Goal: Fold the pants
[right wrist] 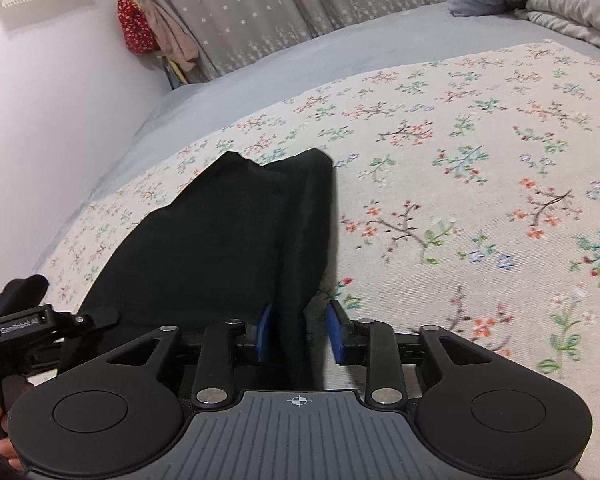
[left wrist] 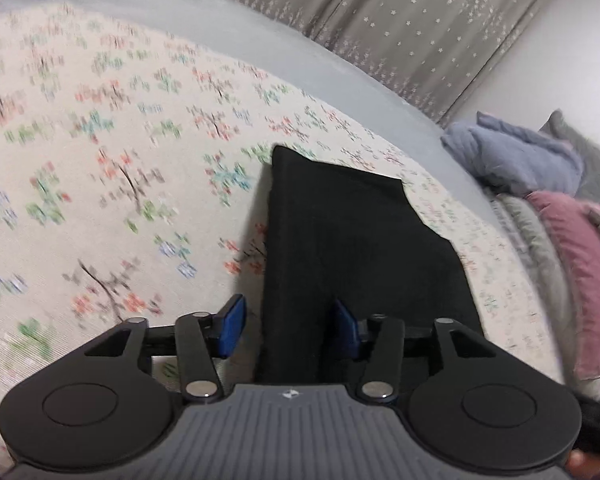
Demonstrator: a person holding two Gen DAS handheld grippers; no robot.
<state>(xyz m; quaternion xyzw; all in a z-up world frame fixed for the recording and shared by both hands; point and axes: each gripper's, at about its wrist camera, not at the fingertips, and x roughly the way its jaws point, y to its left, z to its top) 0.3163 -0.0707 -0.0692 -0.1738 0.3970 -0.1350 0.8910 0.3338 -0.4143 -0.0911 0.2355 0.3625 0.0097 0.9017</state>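
Black pants (left wrist: 352,240) lie folded lengthwise on a floral bed cover (left wrist: 100,200), running away from both cameras. My left gripper (left wrist: 288,326) is open, its blue pads (left wrist: 232,326) standing either side of the pants' near left edge. In the right wrist view the pants (right wrist: 220,248) lie left of centre. My right gripper (right wrist: 300,330) is open, its blue pads (right wrist: 334,332) standing either side of the pants' near right edge. The left gripper's body (right wrist: 24,328) shows at the left of the right wrist view.
A grey sheet (right wrist: 300,56) covers the bed beyond the floral cover (right wrist: 480,200). Blue, grey and pink pillows and quilts (left wrist: 540,200) are piled at the bed's head. A white wall (right wrist: 40,120) and star-patterned curtains (right wrist: 280,0) bound the far side.
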